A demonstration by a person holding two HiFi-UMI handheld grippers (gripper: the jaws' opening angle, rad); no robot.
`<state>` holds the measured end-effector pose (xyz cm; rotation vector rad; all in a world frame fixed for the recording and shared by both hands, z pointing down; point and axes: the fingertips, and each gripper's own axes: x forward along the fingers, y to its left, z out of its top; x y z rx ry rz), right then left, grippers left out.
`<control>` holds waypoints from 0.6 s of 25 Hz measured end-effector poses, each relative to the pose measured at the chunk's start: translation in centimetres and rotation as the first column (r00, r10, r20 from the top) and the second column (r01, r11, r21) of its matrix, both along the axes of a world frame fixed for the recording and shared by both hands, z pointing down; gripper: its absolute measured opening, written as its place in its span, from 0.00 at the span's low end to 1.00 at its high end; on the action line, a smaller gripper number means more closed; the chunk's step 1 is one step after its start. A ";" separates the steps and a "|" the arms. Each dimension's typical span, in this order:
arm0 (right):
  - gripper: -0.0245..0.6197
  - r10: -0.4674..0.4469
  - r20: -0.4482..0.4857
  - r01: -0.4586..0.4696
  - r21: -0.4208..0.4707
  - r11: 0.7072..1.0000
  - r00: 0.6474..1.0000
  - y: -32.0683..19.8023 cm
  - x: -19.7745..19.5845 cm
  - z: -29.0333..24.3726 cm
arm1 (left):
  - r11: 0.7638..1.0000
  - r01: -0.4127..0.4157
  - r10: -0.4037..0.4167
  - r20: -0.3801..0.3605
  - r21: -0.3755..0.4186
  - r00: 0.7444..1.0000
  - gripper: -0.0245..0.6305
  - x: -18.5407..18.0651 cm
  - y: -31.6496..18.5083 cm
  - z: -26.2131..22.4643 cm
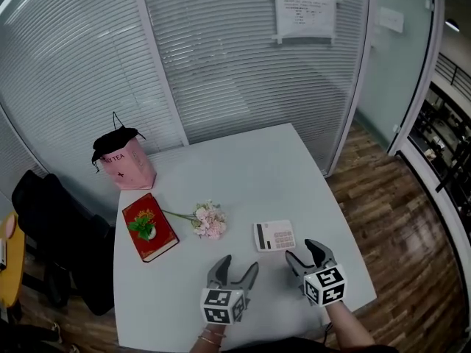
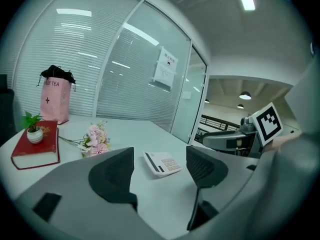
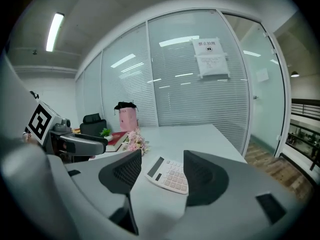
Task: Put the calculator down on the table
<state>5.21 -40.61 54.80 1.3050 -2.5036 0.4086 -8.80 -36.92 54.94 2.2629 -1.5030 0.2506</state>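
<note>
Calculator [image 1: 274, 235] lies flat on the white table [image 1: 243, 160], keys up, near the front-right part, touched by nothing. Left gripper [image 1: 239, 265]: jaws wide apart, nothing between the pads, held above the table just short of the calculator and to its left. Right gripper [image 1: 303, 250]: jaws also wide apart and empty, just beside the calculator's right front corner, clear of it. Each gripper view frames the calculator through the gap between its 2 jaws, out ahead. Left of the calculator: pink flowers [image 1: 208, 220], then a red book [image 1: 151, 230] with a small plant on it; pink bag [image 1: 126, 160] behind.
</note>
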 end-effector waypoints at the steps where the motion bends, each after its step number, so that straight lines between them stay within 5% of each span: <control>1: 0.45 -0.001 0.000 0.001 0.011 1.000 1.000 0.9 -0.1 -0.5 | 1.000 0.003 -0.003 -0.001 0.010 1.000 0.57 -0.2 0.9 -0.3; 15: 0.44 -0.032 -0.090 0.041 0.110 0.993 0.995 13.0 -3.9 -1.6 | 0.990 0.067 -0.069 0.006 0.128 0.998 0.57 -3.6 14.2 -2.6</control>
